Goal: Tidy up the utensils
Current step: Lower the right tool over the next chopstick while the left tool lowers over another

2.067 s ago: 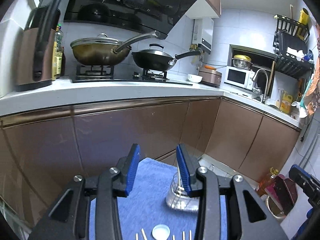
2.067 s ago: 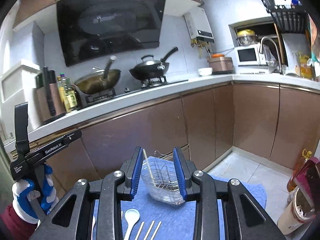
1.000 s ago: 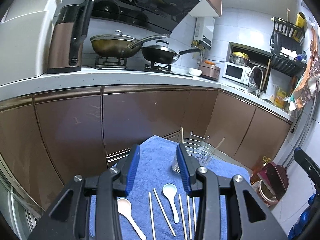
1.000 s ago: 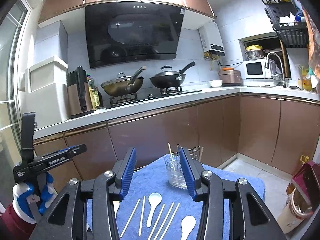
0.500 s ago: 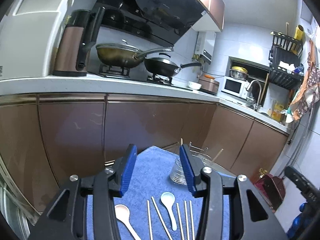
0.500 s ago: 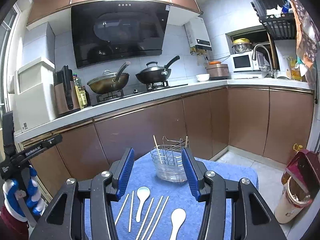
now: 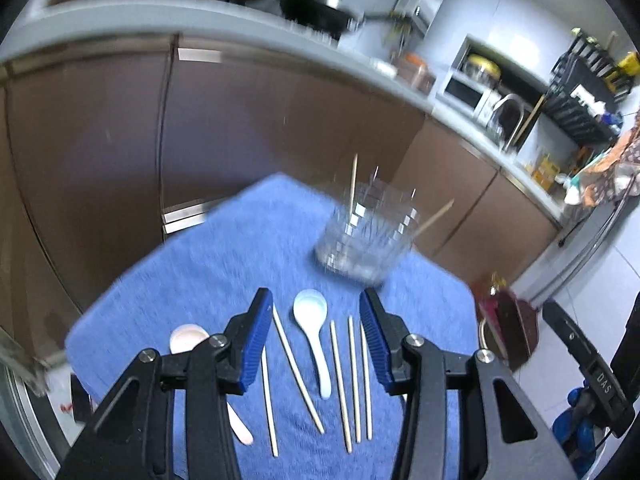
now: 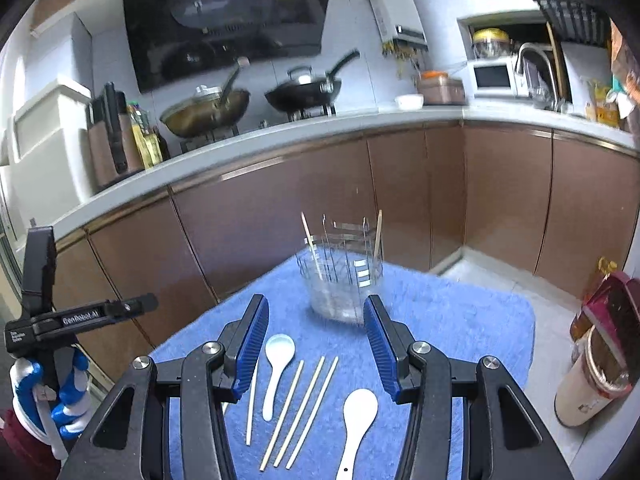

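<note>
Tongs, my left [image 7: 316,334] and right [image 8: 314,344], have dipped, apart and empty, toward pale wooden chopsticks [image 8: 298,408] and white plastic spoons [image 8: 276,368] on the blue-towelled worktop [image 8: 460,320] before the wire holder [image 8: 340,276]; picking looks imminent.

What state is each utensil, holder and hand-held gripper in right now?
Left hand-held gripper: open, empty.
Right hand-held gripper: open, empty.
Holder: upright, two chopsticks inside.
Loose chopsticks: flat on cloth.
White spoons: flat, bowls up.
</note>
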{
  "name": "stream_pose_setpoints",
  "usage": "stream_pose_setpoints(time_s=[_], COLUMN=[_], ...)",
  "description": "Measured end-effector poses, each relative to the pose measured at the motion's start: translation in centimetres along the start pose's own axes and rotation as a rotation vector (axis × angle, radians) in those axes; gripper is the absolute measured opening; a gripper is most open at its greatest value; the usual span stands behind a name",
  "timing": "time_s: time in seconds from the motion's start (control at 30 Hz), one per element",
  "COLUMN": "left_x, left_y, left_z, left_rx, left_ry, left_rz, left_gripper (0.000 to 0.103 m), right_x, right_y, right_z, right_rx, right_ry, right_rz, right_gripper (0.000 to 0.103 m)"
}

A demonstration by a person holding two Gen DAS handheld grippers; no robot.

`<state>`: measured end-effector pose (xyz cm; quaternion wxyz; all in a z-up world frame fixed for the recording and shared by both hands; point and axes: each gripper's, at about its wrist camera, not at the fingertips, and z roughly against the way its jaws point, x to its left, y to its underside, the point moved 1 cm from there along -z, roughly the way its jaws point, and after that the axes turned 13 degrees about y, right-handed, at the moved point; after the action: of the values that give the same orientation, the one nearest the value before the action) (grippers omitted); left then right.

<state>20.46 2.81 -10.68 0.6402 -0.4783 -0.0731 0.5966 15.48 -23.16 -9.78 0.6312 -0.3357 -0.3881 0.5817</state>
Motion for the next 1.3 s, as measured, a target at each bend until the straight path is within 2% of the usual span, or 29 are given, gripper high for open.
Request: stream_pose_setpoints(time_s=[0.1,0.23,0.4,0.6,0.9,1.13,1.3], left_x=[1.3,3.0,5.9,7.7,9.2,9.6,9.1], left_y=[0.8,2.1,3.0,3.2,2.9,3.1,2.9], left_z=[-3.8,-7.8,-12.8,-16.1,-18.9,-20.9,-21.5], left_rx=[0.120,0.238,0.369,0.426,0.484,0.532,0.546], left_ry=[-0.001,-0.015,-0.027,-0.055,-0.094,-0.127,-0.137], left_rz=[0.036,0.085,0.175,0.225,0.254,0.249,0.241], left_gripper=[0.042,0.042,0.029,0.019,0.015,0.011,0.011], right_x=[0.2,0.5,1.0,1.1,1.0,1.7,2.5], right_y=[0.6,1.4,2.8,4.4,5.8,6.5,7.0], right_z=[-2.7,-6.0,-10.0,-13.7,-18.4,-22.1,-24.4], right_rx=[0.082,0.183,0.297,0.400,0.541,0.642,0.699], right_ry=[-0.002,-0.012,-0.026,-0.036,-0.072,-0.074,-0.028], right_rz=[0.010,0.021,0.041,0.058,0.054,0.088,0.135], right_gripper=[0.047,0.047,0.039,0.033,0.016,0.015,0.014])
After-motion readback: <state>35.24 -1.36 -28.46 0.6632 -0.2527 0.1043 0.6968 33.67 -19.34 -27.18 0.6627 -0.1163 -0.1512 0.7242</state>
